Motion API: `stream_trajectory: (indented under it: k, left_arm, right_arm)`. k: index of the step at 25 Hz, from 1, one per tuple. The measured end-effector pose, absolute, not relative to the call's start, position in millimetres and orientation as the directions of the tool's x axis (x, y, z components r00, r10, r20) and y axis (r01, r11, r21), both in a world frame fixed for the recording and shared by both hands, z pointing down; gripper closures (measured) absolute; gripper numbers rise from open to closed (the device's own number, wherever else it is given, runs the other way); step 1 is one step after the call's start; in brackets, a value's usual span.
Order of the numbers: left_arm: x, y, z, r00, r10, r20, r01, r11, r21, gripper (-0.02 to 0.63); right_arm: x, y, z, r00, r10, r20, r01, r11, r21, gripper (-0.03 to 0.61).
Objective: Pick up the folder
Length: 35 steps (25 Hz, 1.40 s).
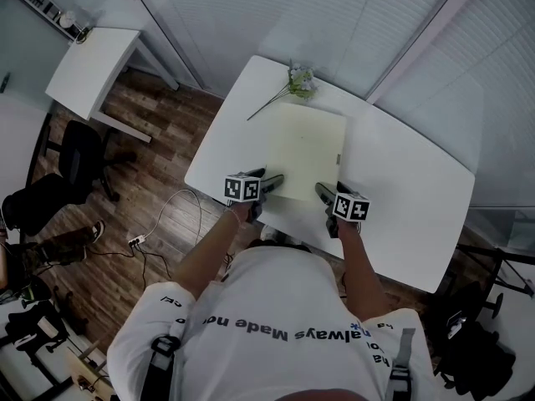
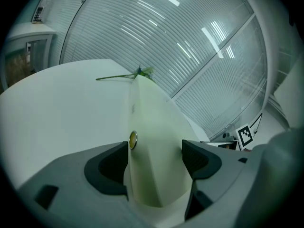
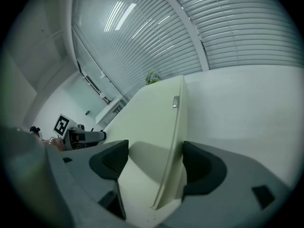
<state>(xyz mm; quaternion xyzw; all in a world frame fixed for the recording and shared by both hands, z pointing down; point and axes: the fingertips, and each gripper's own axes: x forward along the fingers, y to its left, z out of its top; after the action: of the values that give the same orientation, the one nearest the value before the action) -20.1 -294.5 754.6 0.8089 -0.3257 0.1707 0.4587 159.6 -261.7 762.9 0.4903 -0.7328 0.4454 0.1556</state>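
Observation:
A pale yellow-green folder (image 1: pixel 305 144) lies flat in the middle of the white table (image 1: pixel 401 199). My left gripper (image 1: pixel 276 178) reaches its near left corner and my right gripper (image 1: pixel 320 188) its near right corner. In the left gripper view the folder (image 2: pixel 152 122) runs between the wide-apart jaws of the left gripper (image 2: pixel 155 151), its edge with a brass stud (image 2: pixel 133 139) against the table-side jaw. In the right gripper view the folder (image 3: pixel 152 113) sits likewise inside the right gripper (image 3: pixel 156 158), its edge by the table-side jaw. Both grippers are open.
An artificial flower sprig (image 1: pixel 299 82) lies at the folder's far edge. Slatted blinds stand behind the table. On the wooden floor at left are a small white desk (image 1: pixel 92 69), a black chair (image 1: pixel 79 161) and a cable with a power strip (image 1: pixel 138 239).

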Motion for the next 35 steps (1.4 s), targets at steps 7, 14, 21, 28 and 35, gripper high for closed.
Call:
stream_trajectory:
  k: [7,14,21,28,35]
  left_arm:
    - [-16.1,-295.2,754.3,0.718,-0.378,0.585,-0.696,-0.382,0.608,0.285]
    - [-16.5,-294.4,753.6,0.715,-0.379,0.587,-0.699,-0.393,0.598,0.285]
    - [-18.5,-293.7,746.8,0.695,-0.400,0.597,-0.718,-0.414,0.559,0.293]
    - [-20.8,-293.2,738.4,0.696,-0.420,0.582,-0.718,-0.407,0.565,0.299]
    - [-20.3,-291.2,722.3,0.699,-0.440,0.563,-0.715,-0.424,0.556,0.302]
  right_arm:
    - [162.2,-261.0,765.6,-0.451,-0.572,0.685,-0.871,0.117,-0.477,0.265]
    - [159.0,-257.8,761.1,-0.450,-0.576,0.682,-0.873,0.124,-0.471,0.265]
    - [157.9,-260.5,746.1,-0.427,-0.597,0.679,-0.890,0.144,-0.433,0.265]
    - [155.7,-261.3,736.4,-0.428,-0.609,0.668,-0.890,0.159,-0.427,0.265]
    - [155.4,-259.9,719.2,-0.423,-0.631,0.651,-0.897,0.186,-0.402,0.265]
